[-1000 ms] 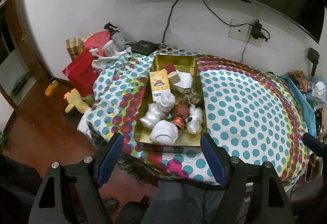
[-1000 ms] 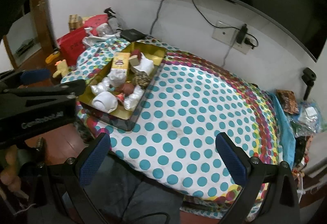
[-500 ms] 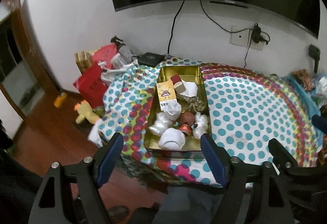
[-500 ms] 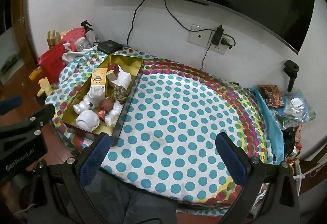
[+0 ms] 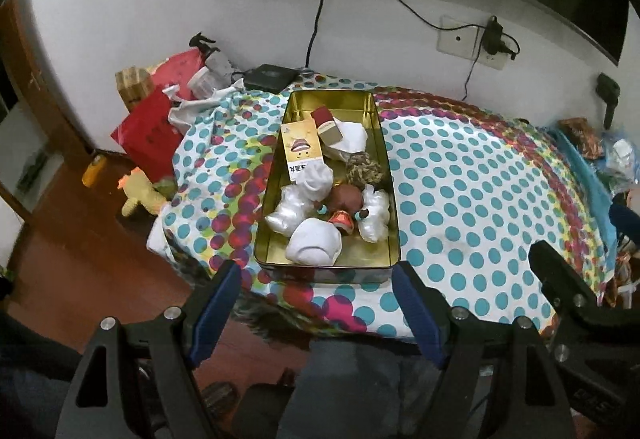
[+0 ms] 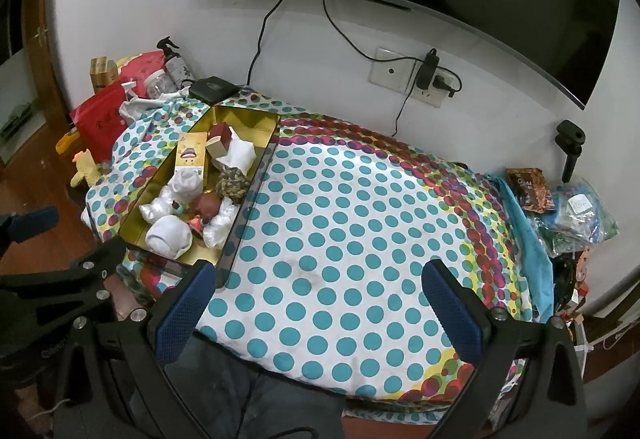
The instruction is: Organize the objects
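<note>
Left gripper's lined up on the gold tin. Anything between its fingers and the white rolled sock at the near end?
Nothing visible on the approach. The left gripper is open and empty, short of the table edge. The gold tin has its near wall between the fingers and the white rolled sock, so come in from above. A red ornament crowds its right side.

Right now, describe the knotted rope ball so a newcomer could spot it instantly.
Find the gold tin lying on the polka-dot tablecloth, toward its left side. Inside, against the tin's right wall about midway along, sits the rope ball. It is the only brown-and-tan woven, knotted thing there; its neighbours are smooth white bundles and small boxes.
</note>
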Demonstrator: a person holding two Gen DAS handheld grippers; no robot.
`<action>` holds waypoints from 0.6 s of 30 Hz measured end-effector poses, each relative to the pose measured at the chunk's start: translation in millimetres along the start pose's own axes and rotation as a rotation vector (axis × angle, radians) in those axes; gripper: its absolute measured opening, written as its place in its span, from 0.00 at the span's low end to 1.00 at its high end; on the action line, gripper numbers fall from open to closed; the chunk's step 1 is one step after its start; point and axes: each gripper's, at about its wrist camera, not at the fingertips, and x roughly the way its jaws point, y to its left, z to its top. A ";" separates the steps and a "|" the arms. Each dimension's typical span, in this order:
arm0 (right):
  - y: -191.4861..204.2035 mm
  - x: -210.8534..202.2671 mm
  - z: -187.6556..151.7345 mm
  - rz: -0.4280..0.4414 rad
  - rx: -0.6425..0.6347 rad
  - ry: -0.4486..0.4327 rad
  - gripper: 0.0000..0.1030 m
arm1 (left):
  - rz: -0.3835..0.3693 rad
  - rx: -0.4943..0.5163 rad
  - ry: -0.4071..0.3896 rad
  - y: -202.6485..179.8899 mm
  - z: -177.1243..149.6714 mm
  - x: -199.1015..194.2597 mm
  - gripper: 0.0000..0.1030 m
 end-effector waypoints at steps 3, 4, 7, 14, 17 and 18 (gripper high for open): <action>0.2 0.4 1.0 -0.008 -0.002 -0.002 0.99 | -0.001 -0.003 -0.009 0.9 1.8 -0.1 0.77; 0.8 0.9 1.8 -0.012 -0.006 -0.001 0.99 | -0.002 -0.001 -0.011 0.5 2.1 -0.2 0.77; 2.9 2.3 3.9 -0.030 -0.014 0.001 0.99 | -0.002 0.005 -0.007 1.0 2.4 0.6 0.77; 3.1 -4.8 4.6 -0.021 -0.015 -0.006 0.99 | 0.010 -0.012 -0.005 9.8 4.3 4.1 0.77; 3.6 -3.9 2.0 -0.015 -0.023 0.007 0.99 | 0.002 -0.024 0.008 12.7 4.4 6.9 0.77; 3.6 -3.8 1.5 -0.011 -0.021 0.010 0.99 | -0.001 -0.026 0.011 12.7 4.4 7.3 0.77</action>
